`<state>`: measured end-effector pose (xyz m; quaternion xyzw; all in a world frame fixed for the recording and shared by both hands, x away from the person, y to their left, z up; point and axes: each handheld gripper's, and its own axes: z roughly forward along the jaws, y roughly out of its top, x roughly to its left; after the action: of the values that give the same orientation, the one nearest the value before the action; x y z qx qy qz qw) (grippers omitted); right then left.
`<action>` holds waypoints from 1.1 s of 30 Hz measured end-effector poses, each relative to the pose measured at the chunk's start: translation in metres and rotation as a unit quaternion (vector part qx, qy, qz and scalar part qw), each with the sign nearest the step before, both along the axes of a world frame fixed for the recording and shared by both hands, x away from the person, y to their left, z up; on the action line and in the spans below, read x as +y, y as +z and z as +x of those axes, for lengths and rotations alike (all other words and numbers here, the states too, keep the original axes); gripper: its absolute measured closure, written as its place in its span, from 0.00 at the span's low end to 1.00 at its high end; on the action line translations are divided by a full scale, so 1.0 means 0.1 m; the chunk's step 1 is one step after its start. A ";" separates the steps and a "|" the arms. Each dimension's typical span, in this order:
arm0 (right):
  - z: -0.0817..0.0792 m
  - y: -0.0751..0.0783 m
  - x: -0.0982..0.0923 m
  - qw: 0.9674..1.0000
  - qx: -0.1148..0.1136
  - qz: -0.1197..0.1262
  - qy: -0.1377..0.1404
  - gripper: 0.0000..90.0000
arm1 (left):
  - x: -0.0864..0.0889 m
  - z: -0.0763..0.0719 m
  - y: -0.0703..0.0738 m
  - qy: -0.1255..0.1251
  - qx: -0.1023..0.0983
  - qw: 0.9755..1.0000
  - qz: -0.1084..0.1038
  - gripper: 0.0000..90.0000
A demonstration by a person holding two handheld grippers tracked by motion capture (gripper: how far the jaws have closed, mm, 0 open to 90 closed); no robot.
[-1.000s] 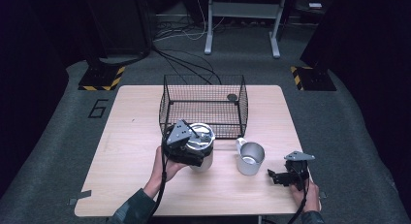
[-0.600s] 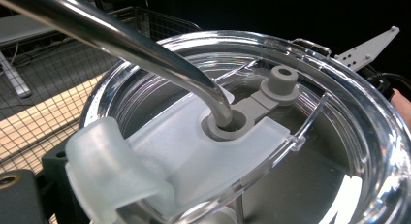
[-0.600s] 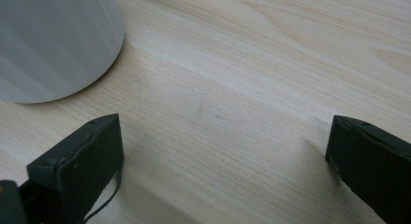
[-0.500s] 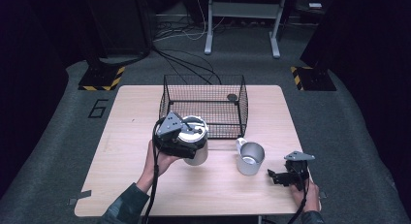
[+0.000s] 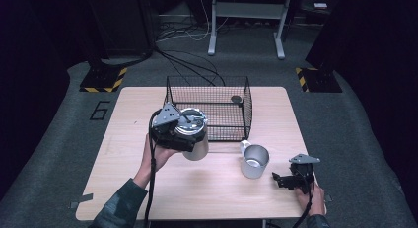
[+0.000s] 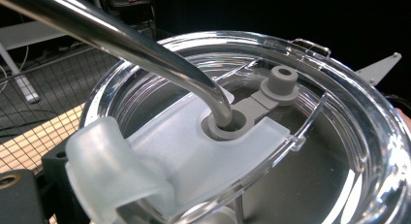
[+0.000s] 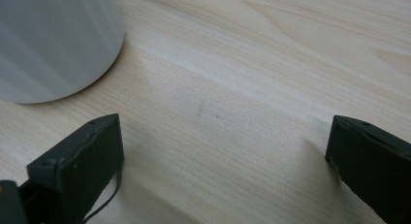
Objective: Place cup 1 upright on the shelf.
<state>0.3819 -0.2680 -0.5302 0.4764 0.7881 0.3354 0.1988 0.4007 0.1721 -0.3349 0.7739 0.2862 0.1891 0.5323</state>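
Observation:
A steel tumbler [image 5: 198, 147] with a clear lid [image 6: 252, 136] and a bent metal straw [image 6: 140, 47] hangs above the table, just left of the front of a black wire basket [image 5: 207, 107]. My left gripper [image 5: 170, 130] is shut on the tumbler's rim from the left side, and a black jaw shows at the bottom left of the left gripper view. A metal mug [image 5: 255, 161] stands on the table to the right. My right gripper [image 5: 279, 180] rests low beside it, open, with bare wood between its jaws [image 7: 223, 156]; the mug's wall [image 7: 53, 40] is at upper left.
The wooden table [image 5: 207, 193] sits on dark carpet. A small dark round object [image 5: 236, 98] lies inside the basket at its far right corner. Cables and stand legs are on the floor behind the table.
My left gripper has carried the tumbler a little to the left and farther from the person, toward the basket's front left corner. The right gripper and the mug have stayed put.

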 end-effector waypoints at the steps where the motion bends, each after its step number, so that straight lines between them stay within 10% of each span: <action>1: 0.00 0.00 0.00 1.000 -0.001 0.000 0.000 0.00 | 0.01 0.01 0.02 -0.001 -0.001 1.000 0.002 0.04; 33: 0.00 0.00 0.00 1.000 0.001 -0.001 0.001 0.00 | 0.10 0.56 0.42 0.045 -0.018 0.999 0.021 0.04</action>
<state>0.3820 -0.2681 -0.5302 0.4758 0.7890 0.3344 0.1982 0.4567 0.1816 -0.2932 0.7678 0.3069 0.2329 0.5120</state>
